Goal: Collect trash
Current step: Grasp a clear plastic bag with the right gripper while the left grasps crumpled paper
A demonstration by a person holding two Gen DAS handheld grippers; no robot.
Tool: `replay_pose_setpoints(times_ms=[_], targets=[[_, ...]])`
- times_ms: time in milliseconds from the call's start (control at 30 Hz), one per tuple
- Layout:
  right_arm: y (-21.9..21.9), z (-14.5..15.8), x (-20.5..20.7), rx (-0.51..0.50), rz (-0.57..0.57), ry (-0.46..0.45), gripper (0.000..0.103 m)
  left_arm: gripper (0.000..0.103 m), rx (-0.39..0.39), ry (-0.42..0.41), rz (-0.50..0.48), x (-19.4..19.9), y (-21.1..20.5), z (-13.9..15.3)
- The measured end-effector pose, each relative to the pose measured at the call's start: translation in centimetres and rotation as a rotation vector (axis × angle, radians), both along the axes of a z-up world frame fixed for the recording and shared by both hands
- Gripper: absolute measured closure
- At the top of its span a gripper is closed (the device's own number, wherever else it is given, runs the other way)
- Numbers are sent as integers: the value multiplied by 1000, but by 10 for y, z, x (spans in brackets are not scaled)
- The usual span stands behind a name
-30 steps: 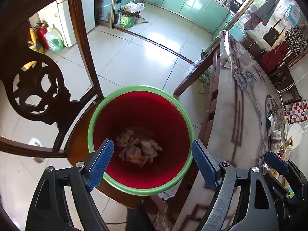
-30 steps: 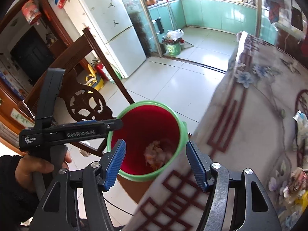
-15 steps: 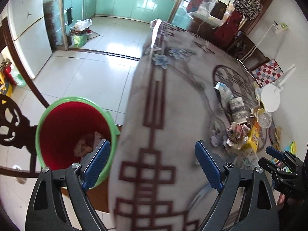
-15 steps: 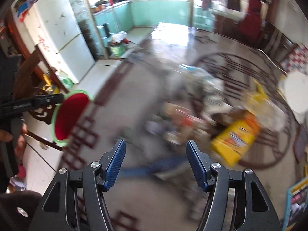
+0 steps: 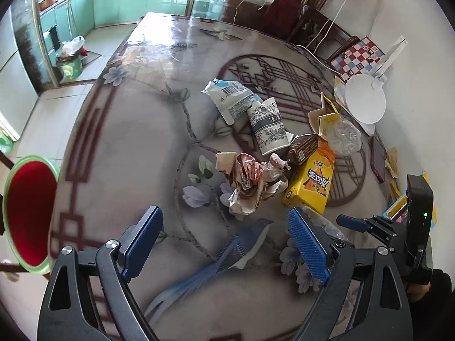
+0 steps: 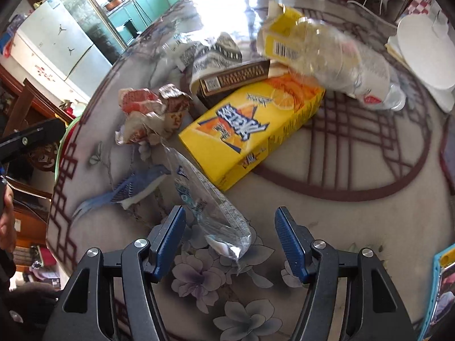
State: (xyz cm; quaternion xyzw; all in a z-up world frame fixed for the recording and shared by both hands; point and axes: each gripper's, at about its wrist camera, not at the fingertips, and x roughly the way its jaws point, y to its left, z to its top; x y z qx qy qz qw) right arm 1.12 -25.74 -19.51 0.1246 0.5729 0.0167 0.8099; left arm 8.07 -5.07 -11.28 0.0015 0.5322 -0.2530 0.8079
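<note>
Trash lies heaped on the patterned table (image 5: 136, 130): crumpled wrappers (image 5: 250, 179), a yellow drink carton (image 5: 312, 179), a brown box (image 5: 303, 149), a flattened paper cup (image 5: 268, 128), a white-blue packet (image 5: 230, 96). The red bin with a green rim (image 5: 28, 213) stands off the table's left edge. My left gripper (image 5: 227, 236) hangs open above the table, just short of the wrappers, nothing between its fingers. My right gripper (image 6: 230, 236) hovers over a clear plastic wrapper (image 6: 207, 204) whose near end lies between its closing jaws; the pads stand apart from it. The carton (image 6: 250, 130) lies just beyond.
A clear crushed bottle (image 6: 352, 65) rests behind the carton. A white round lamp base (image 5: 365, 99), a checkered box (image 5: 358, 56) and a dark phone (image 5: 378, 159) sit at the table's right side. A wooden chair (image 5: 318, 25) stands at the far edge.
Both grippers swung from over the red bin to above the table's trash pile. The right one dropped closer to the clear wrapper, and its jaws narrowed a little.
</note>
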Motion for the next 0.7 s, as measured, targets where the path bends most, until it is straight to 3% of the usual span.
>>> replay_pose_setpoints(times_ms=[33,67,233,500,567,633,667,700], targets=[[-4,-4,0,10,-2,5,60,13,10,3,10,3,-4,-2],[-8,-8,-1,29,-5,10,71,13,13,7,17,5,-8,-4],[-24,-9,-9,105,-16,-16,92,13,33,43,41,16,-30,-17],[-32,18,-24,94,-50,-84,92,15,58,120,34,34,-62,-45],[-34,23,-27,93,-58,-91,92,34,59,144,42,36,-63,-52],[-37,28,-29,90,-66,-96,92,62,44,171,46,36,-62,-58],[-37,31,-30,87,-69,-100,92,63,38,173,50,34,-61,-58],[-36,34,-29,80,-71,-104,92,71,38,161,53,32,-60,-55]])
